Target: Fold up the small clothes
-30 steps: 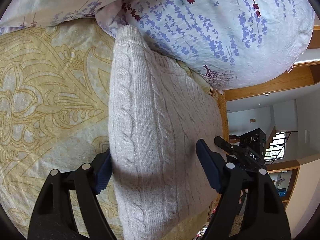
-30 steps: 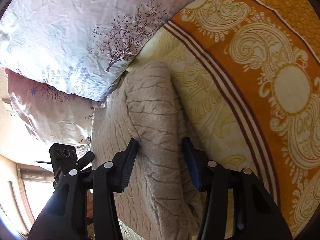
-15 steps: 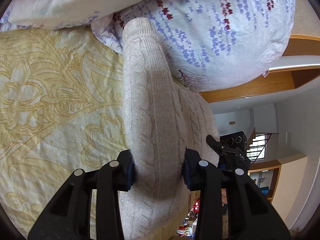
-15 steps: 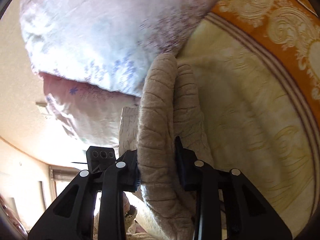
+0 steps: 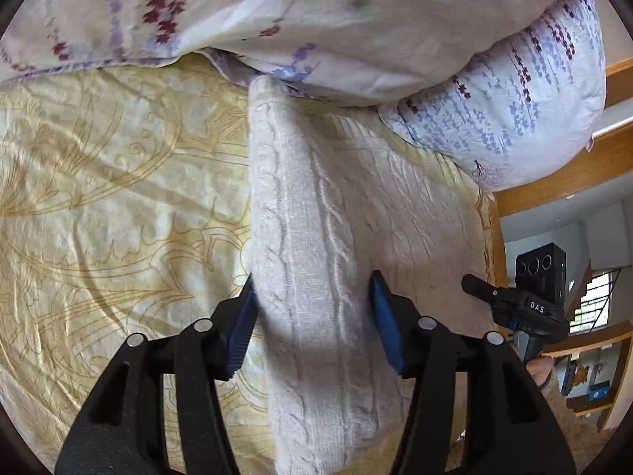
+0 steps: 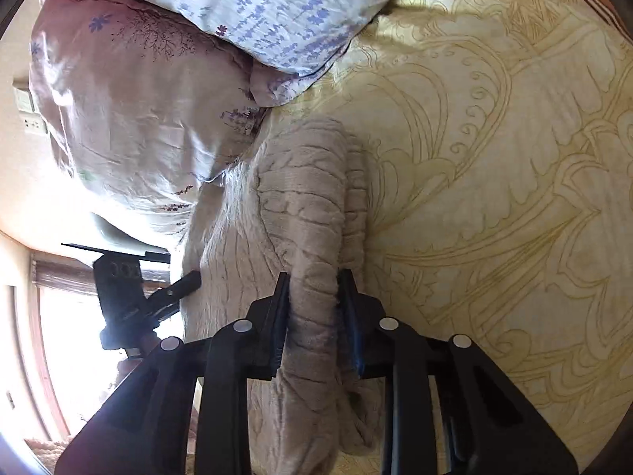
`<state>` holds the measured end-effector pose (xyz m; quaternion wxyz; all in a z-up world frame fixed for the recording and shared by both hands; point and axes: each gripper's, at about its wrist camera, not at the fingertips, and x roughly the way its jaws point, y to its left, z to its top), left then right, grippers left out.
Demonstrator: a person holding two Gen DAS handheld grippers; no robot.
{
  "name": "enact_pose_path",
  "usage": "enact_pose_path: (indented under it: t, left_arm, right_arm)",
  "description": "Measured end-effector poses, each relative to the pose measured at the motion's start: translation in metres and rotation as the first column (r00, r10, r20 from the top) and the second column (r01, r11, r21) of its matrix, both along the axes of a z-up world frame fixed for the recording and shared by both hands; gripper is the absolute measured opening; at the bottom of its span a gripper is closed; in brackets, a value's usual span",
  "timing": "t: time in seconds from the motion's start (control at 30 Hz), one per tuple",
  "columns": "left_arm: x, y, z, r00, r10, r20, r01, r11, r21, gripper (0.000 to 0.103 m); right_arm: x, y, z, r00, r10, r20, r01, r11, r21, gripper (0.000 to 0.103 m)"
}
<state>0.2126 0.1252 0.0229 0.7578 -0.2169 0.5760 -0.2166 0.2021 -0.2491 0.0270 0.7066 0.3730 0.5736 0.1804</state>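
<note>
A cream cable-knit sweater point(image 5: 308, 206) lies on the yellow patterned bedspread point(image 5: 118, 198), its far end up against the pillows. A long raised fold of it runs between the fingers of my left gripper point(image 5: 312, 320). Those jaws are opening and the blue pads stand at the fold's sides without squeezing it. In the right wrist view the same sweater point(image 6: 304, 198) looks beige, and my right gripper point(image 6: 314, 308) pinches a bunched ridge of it, jaws still closing. Each view shows the other gripper's body at the bed's edge.
Floral pillows point(image 5: 514, 99) point(image 6: 138, 99) are stacked just beyond the sweater's far end. A wooden bed frame point(image 5: 554, 182) borders the bed at the right, with a room beyond it. Bare bedspread point(image 6: 494, 158) spreads to the right of the sweater in the right wrist view.
Both grippers closed on the sweater's edge and carried it sideways across the bed into a fold. The left jaws then widened again; the right jaws stay pinched. The pillows now look nearer.
</note>
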Motion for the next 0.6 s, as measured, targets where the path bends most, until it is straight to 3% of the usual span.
enact_pose_path:
  t: [0.1,0.2,0.3,0.37,0.6]
  left_arm:
    - [-0.01,-0.001,0.019,0.996,0.02,0.089,-0.026,0.997,0.067,0.059]
    - [-0.017,-0.009,0.049,0.976,-0.004,0.217,-0.025,0.991,0.129,0.063]
    - [-0.023,-0.028,0.071,0.953,-0.064,0.295,0.021,0.989,0.148,0.07]
    - [-0.02,-0.048,0.074,0.948,-0.095,0.303,0.054,0.988,0.142,0.075]
    - [-0.015,-0.09,0.054,0.957,-0.16,0.243,0.123,0.979,0.161,0.075]
  right_arm:
    - [-0.001,-0.008,0.021,0.998,-0.02,0.053,0.023,0.998,-0.059,0.028]
    - [0.001,-0.028,0.033,0.988,-0.115,0.098,0.12,0.992,-0.044,0.028]
    - [0.013,-0.028,0.032,0.988,-0.128,0.09,0.131,0.991,-0.029,0.028]
    - [0.021,-0.021,0.031,0.991,-0.102,0.088,0.106,0.993,-0.045,0.028]
    - [0.032,-0.006,0.024,0.997,-0.053,0.048,0.059,0.988,-0.145,0.028]
